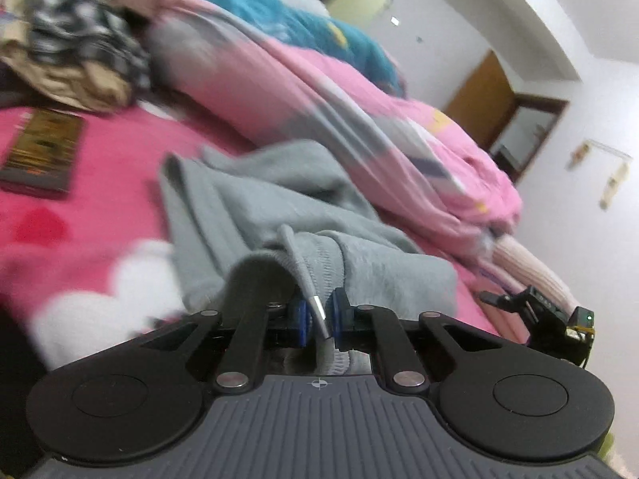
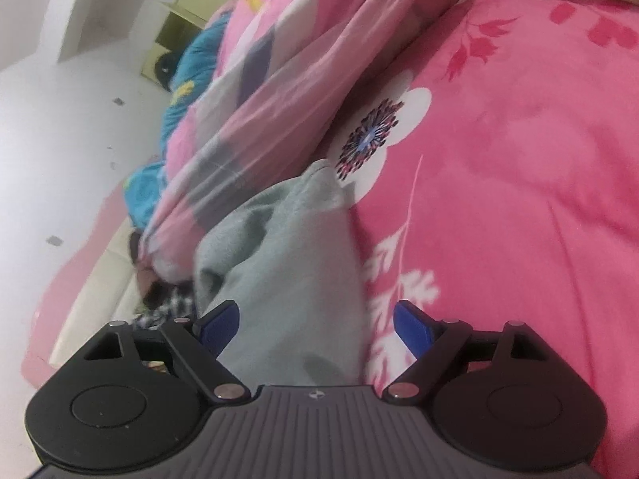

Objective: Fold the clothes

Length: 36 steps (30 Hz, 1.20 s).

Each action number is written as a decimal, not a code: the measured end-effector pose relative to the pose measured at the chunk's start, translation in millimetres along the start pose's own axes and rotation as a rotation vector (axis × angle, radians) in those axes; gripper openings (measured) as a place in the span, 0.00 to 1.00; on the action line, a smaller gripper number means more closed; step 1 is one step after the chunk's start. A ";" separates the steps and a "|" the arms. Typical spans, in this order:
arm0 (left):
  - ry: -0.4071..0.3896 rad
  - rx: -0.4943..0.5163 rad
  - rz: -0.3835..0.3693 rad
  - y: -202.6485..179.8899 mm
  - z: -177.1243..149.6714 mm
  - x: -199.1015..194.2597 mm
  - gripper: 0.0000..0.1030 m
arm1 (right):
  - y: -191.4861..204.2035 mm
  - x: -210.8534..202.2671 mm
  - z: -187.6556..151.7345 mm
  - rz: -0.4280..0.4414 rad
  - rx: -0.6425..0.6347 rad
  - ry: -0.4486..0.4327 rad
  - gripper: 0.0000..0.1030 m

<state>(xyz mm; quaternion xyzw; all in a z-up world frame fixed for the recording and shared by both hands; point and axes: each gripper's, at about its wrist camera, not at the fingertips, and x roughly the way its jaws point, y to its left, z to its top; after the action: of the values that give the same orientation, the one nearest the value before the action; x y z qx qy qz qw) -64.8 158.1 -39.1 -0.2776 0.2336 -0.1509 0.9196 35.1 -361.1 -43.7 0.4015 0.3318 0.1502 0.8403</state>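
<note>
Garment: a grey knit garment (image 1: 279,207) is spread in loose folds on the pink floral bedsheet (image 1: 100,167), beside the rolled pink quilt (image 1: 319,92); its ribbed hem is gathered up toward the left wrist camera.
Left gripper: the left gripper (image 1: 319,315) is seen with its 2 blue pads nearly together, pinched on the ribbed edge of the grey knit garment.
Drawcord: a grey drawcord (image 1: 297,263) with a metal tip is caught between the pads along with the fabric and hangs toward the camera.
Right gripper: the right gripper (image 2: 315,327) is seen with its 2 blue pads (image 2: 411,327) set wide apart; nothing is clamped.
Contact, right: the grey knit garment (image 2: 287,263) runs between the spread fingers, close to the left one; whether a pad touches the cloth cannot be told.
Bedsheet, right view: the pink floral bedsheet (image 2: 519,159) fills the right side, with a white flower print just beside the far corner of the garment.
Background: a blue patterned blanket (image 1: 303,24) is piled behind the quilt.
Other items: a dark flat booklet (image 1: 42,151) lies on the sheet at the left, well apart from the garment, near a heap of plaid and tan clothes (image 1: 76,48).
Sharpness: both views are blurred.
</note>
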 end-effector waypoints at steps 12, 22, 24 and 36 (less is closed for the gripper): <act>0.003 -0.087 0.001 35.3 -6.1 11.8 0.10 | 8.6 151.1 61.2 0.085 0.106 0.198 1.00; -0.012 -0.072 0.042 35.8 -12.0 12.8 0.10 | 47.2 249.3 88.4 0.010 0.025 0.347 0.31; -0.020 -0.047 0.048 30.7 -12.1 12.0 0.10 | 62.3 240.3 75.9 -0.020 -0.040 0.313 0.21; 0.001 0.023 -0.103 -1.4 3.2 30.5 0.10 | 37.6 -70.1 18.7 -0.103 -0.097 -0.425 0.19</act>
<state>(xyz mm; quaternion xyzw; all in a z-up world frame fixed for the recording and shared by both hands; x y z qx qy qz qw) -37.5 145.9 -46.5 -0.2788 0.2179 -0.2010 0.9135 -3.2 -384.4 24.6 0.3659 0.1600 0.0348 0.9161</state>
